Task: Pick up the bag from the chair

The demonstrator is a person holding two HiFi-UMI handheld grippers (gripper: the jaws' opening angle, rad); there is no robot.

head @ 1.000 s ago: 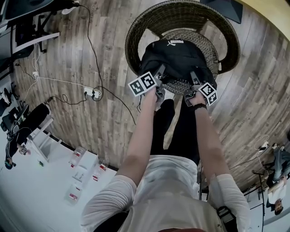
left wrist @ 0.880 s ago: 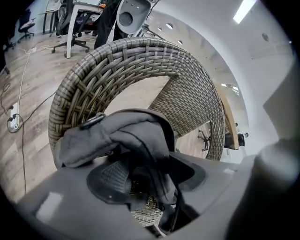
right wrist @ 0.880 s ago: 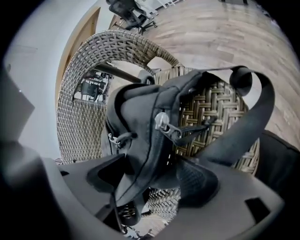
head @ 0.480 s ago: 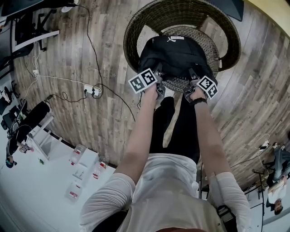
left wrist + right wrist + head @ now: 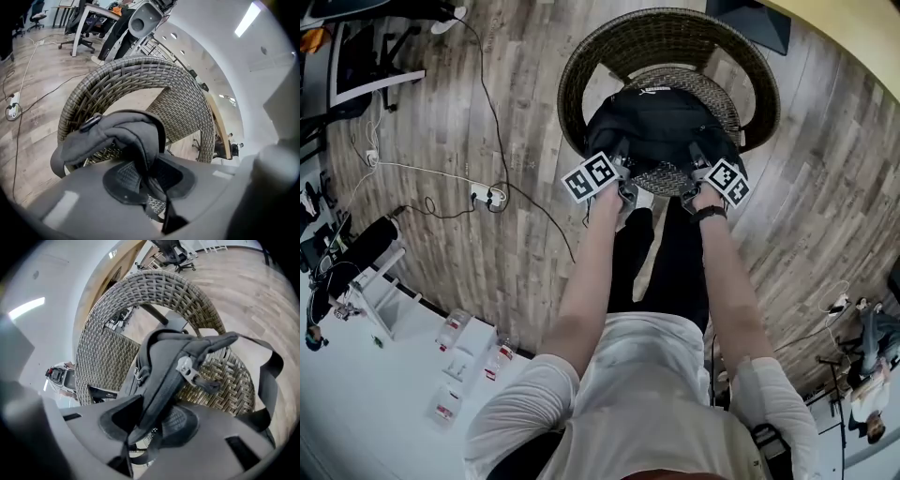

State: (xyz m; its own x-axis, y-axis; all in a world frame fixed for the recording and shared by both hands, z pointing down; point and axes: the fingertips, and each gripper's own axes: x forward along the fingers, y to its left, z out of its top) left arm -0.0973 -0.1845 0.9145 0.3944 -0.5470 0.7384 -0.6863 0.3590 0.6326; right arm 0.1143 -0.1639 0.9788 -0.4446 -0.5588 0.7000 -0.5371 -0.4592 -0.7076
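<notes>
A black backpack [image 5: 659,127] rests on the seat of a round wicker chair [image 5: 600,47]. Both grippers are at its near edge. My left gripper [image 5: 623,167] is shut on a padded grey part of the bag [image 5: 117,133], which folds out from between the jaws. My right gripper [image 5: 694,169] is shut on another padded strap of the bag [image 5: 168,366]; a metal buckle [image 5: 186,367] and a loose webbing loop [image 5: 269,380] hang beside it. The wicker chair back [image 5: 140,291] curves behind the bag in both gripper views.
A power strip [image 5: 487,196] with trailing cables lies on the wood floor left of the chair. White table corner [image 5: 356,403] with small boxes sits at lower left. Office chairs and a desk [image 5: 89,18] stand far off. The person's legs stand just before the chair.
The two grippers have drawn slightly closer to the chair and up in the view. The bag's near edge sits bunched between them; both stay shut on it.
</notes>
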